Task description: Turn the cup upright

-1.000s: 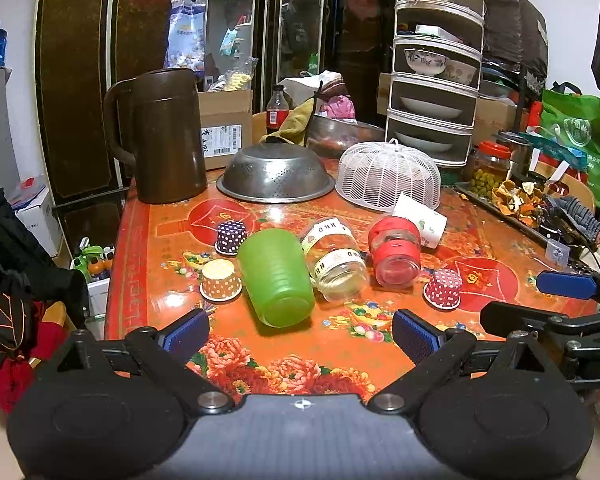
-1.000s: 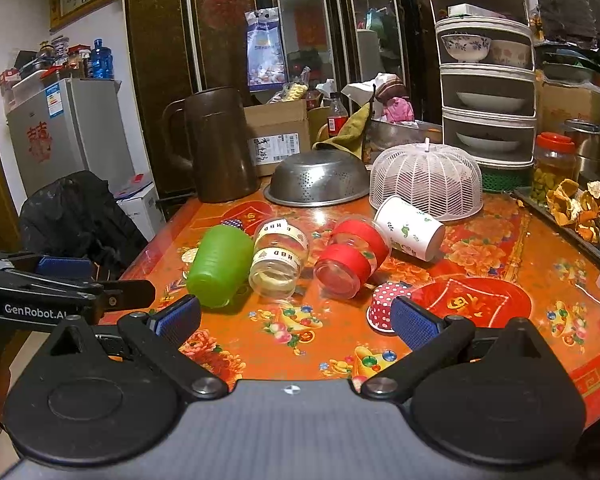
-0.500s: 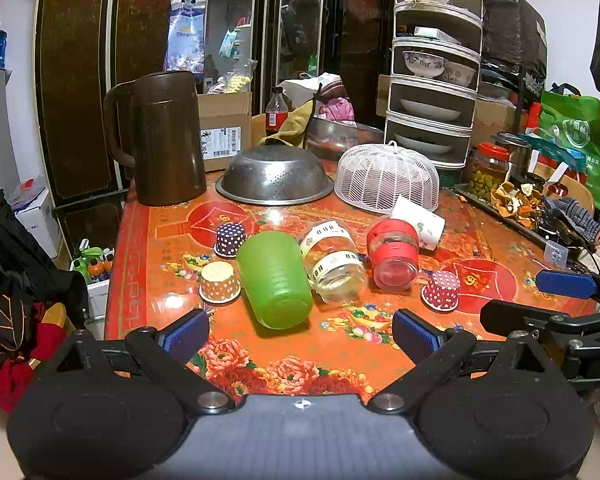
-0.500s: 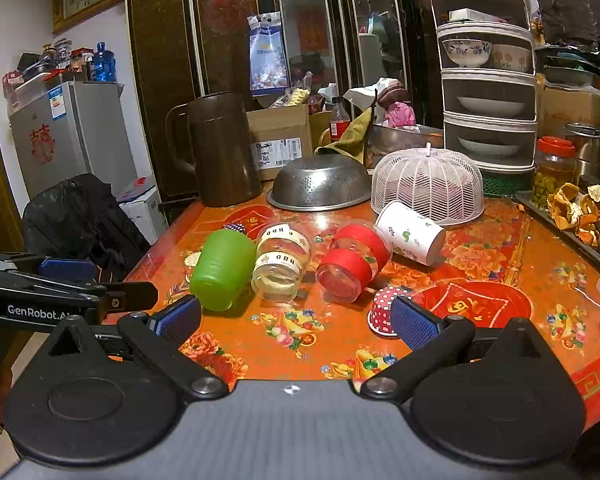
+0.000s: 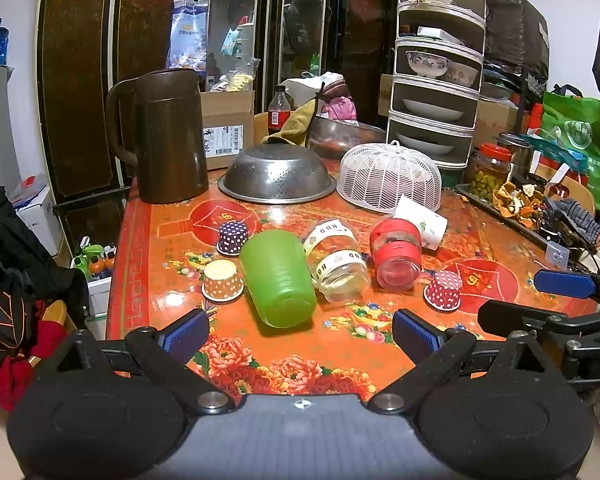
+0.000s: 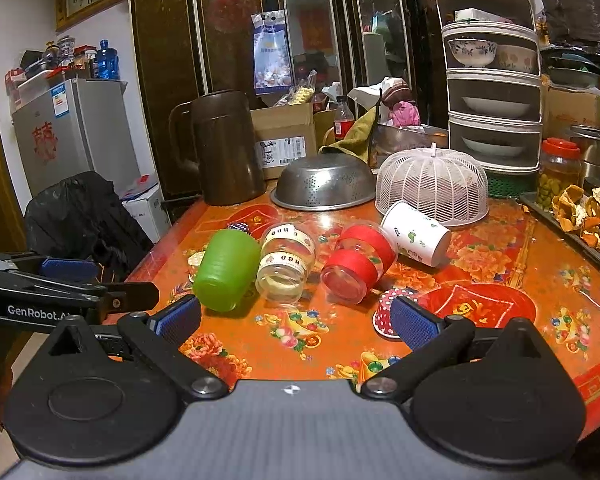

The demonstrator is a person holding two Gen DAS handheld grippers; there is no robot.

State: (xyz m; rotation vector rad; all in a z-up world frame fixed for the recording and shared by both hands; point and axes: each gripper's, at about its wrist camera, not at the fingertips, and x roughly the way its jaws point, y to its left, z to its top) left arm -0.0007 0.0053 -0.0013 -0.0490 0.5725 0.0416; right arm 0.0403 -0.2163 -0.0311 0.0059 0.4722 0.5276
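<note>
A green plastic cup (image 5: 278, 278) lies on its side on the orange table (image 5: 300, 360), also in the right wrist view (image 6: 226, 270). Beside it lie a clear glass jar (image 5: 336, 260), a red-banded clear cup (image 5: 396, 254) and a white paper cup (image 5: 420, 222), all on their sides. My left gripper (image 5: 300, 334) is open and empty, just short of the green cup. My right gripper (image 6: 296, 320) is open and empty, near the table's front edge, in front of the jar and the red cup (image 6: 356, 264).
Small dotted paper cups (image 5: 222, 280) (image 5: 442, 290) (image 5: 232, 236) stand upside down around the cups. A brown jug (image 5: 168, 136), a steel colander (image 5: 278, 178) and a white mesh cover (image 5: 390, 178) stand behind. A tray of clutter (image 5: 540, 208) lines the right side.
Both grippers have drawn slightly back and up from the table. Nothing on the table has moved.
</note>
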